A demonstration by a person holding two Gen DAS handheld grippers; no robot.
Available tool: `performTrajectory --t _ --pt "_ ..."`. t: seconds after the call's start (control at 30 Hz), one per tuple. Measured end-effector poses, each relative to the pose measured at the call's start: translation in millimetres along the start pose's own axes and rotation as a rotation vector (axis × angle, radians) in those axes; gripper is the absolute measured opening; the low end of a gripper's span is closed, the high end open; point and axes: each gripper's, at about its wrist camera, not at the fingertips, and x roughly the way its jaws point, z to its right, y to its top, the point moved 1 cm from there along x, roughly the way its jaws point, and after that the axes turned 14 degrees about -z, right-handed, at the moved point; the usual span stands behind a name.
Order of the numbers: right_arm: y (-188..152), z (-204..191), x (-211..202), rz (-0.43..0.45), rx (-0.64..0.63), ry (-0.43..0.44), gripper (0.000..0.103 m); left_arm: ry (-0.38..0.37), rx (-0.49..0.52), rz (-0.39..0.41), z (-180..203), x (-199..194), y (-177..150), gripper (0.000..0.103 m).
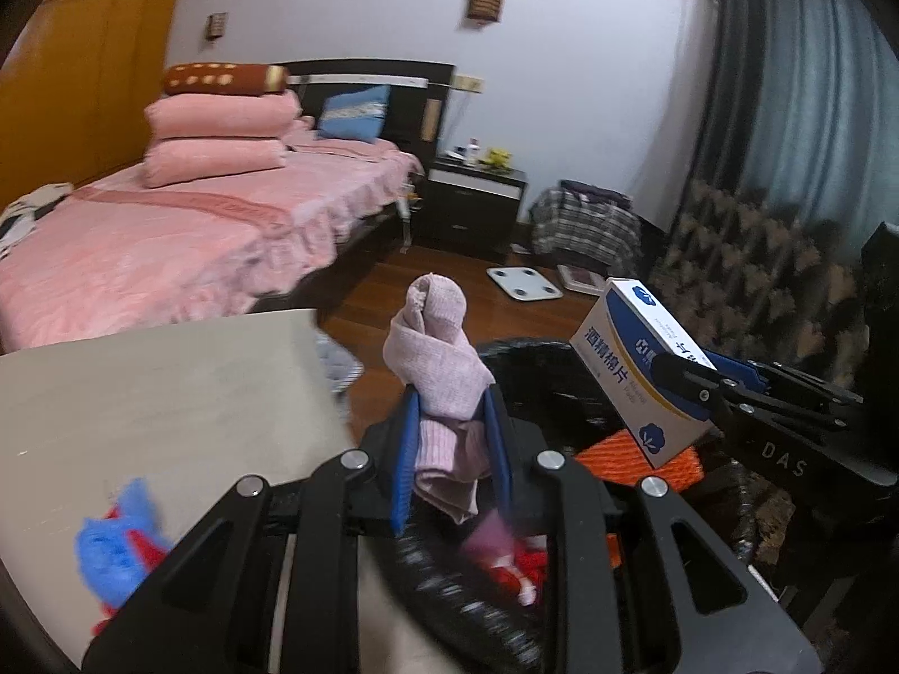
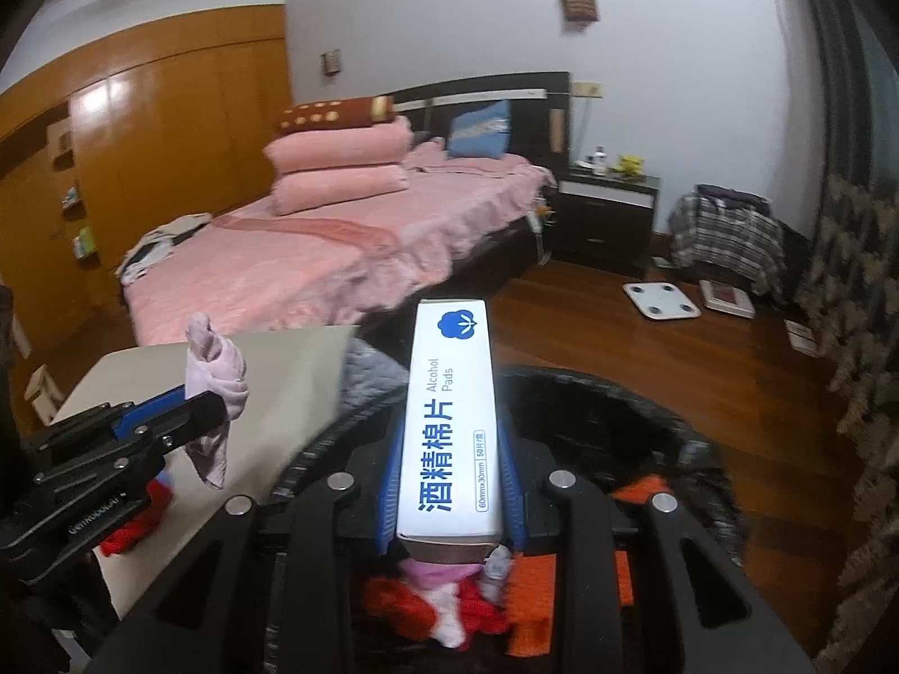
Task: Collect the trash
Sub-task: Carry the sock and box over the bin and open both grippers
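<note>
Your left gripper (image 1: 452,438) pinching a pale pink knitted sock (image 1: 435,359), your right gripper (image 2: 452,477) clamping a white-and-blue alcohol-pad box (image 2: 449,421), both above the black-lined trash bin (image 2: 646,427), beside a beige tabletop (image 1: 157,393), pink-covered bed (image 1: 185,224), wooden floor (image 2: 646,348).

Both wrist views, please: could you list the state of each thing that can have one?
left gripper: shut on the pink sock
right gripper: shut on the alcohol pad box
pink sock: rolled, held in the air
alcohol pad box: closed, held above the bin
black-lined bin: open, red and orange items inside
bed: made, pillows stacked
</note>
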Motion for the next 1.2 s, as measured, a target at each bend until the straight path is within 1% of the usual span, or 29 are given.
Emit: performTrajectory --t 0.23,0.5,0.57,0.6,0.63,0.67,0.7,0.73,0.77,0.8,0.87,0.97,1.03,1.2 --pt "-5.6 45.4 -1.2 -0.002 0.061 -0.053 0.030 -0.064 0.062 -0.029 43.3 31.8 5.7 0.022" --pt "-9.9 73.0 2.4 -0.010 0.101 -0.084 0.030 -0.100 0.089 -0.059 57.7 49.6 5.2 0.023" --pt "-10.4 75.5 3.9 -0.013 0.103 -0.093 0.031 -0.097 0.090 -0.066 57.6 51.4 3.7 0.028" --pt "-11.0 76.3 3.9 -0.010 0.106 -0.100 0.032 -0.098 0.087 -0.062 56.4 50.7 2.4 0.036" --pt "-10.9 76.7 4.3 -0.010 0.107 -0.105 0.036 -0.099 0.084 -0.063 55.3 50.4 3.6 0.042" --pt "-10.8 77.1 4.5 -0.009 0.109 -0.106 0.046 -0.092 0.079 -0.055 52.5 48.1 2.4 0.053" --pt "-11.0 77.2 4.1 -0.005 0.113 -0.110 0.055 -0.087 0.076 -0.049 51.1 45.5 2.2 0.057" --pt "-11.1 76.4 3.6 -0.001 0.114 -0.112 0.056 -0.078 0.075 -0.040 48.1 41.9 0.7 0.058" --pt "-11.6 74.5 2.9 0.000 0.112 -0.112 0.061 -0.067 0.072 -0.036 44.5 38.2 0.0 0.060" --pt "-11.7 72.2 2.5 0.004 0.110 -0.114 0.073 -0.054 0.065 -0.030 38.8 33.6 -1.5 0.063" --pt "-11.7 67.4 0.8 0.020 0.108 -0.109 0.081 -0.030 0.047 -0.018 27.9 24.0 -3.4 0.067" --pt "-11.4 53.9 0.4 0.030 0.094 -0.083 0.089 0.022 0.022 -0.003 6.3 8.6 -5.9 0.071" --pt "-10.9 45.6 1.3 0.032 0.080 -0.067 0.090 0.050 -0.004 0.003 -7.5 -1.6 -8.5 0.072" --pt "-8.6 6.4 6.6 0.031 0.029 -0.004 0.091 0.132 -0.072 0.019 -47.9 -29.6 -19.4 0.073"
